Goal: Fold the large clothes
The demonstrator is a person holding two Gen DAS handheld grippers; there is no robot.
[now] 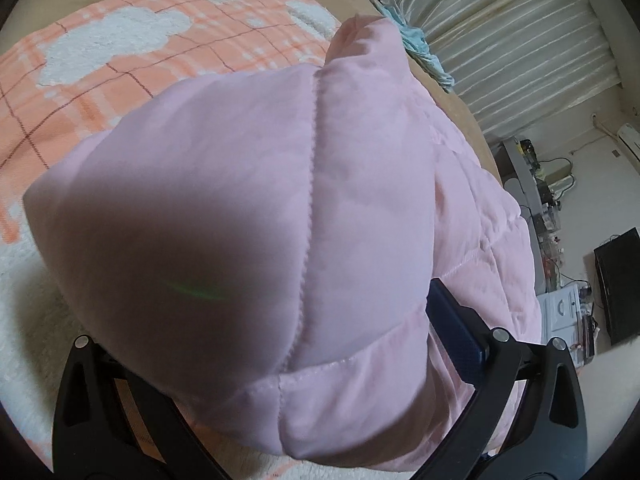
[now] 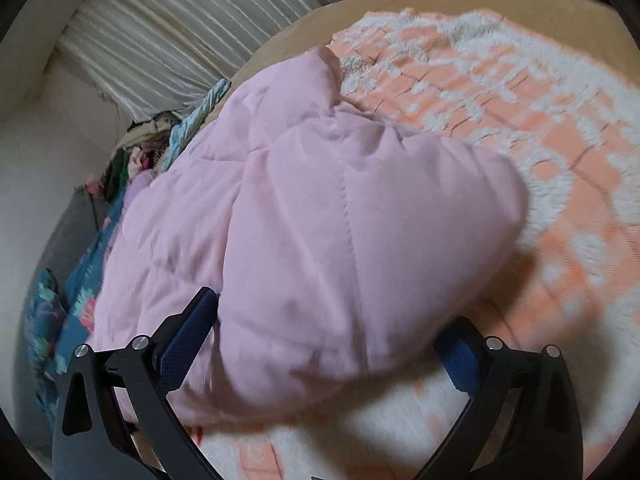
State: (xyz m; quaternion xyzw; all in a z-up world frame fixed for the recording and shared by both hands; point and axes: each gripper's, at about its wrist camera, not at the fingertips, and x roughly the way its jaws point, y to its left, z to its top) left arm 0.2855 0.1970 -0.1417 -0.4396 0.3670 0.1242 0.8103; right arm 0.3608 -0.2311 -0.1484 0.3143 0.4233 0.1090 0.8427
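Fabric fills both views — a pink quilted jacket (image 1: pixel 248 208) lies bunched on the orange-and-white checked blanket (image 1: pixel 120 80) that covers the bed, toward the edge nearest the pale pleated curtain (image 1: pixel 520 40). The left gripper (image 1: pixel 280 332) has its jaws spread wide with a thick fold of the jacket between them; one finger is buried under the cloth, so whether they press on it cannot be told. The right gripper (image 2: pixel 332 344) likewise straddles a puffy fold, blue pads (image 2: pixel 184 340) touching the cloth on either side — a firm clamp cannot be confirmed. Floral blue bedding (image 2: pixel 76 312) lies along the jacket's left side.
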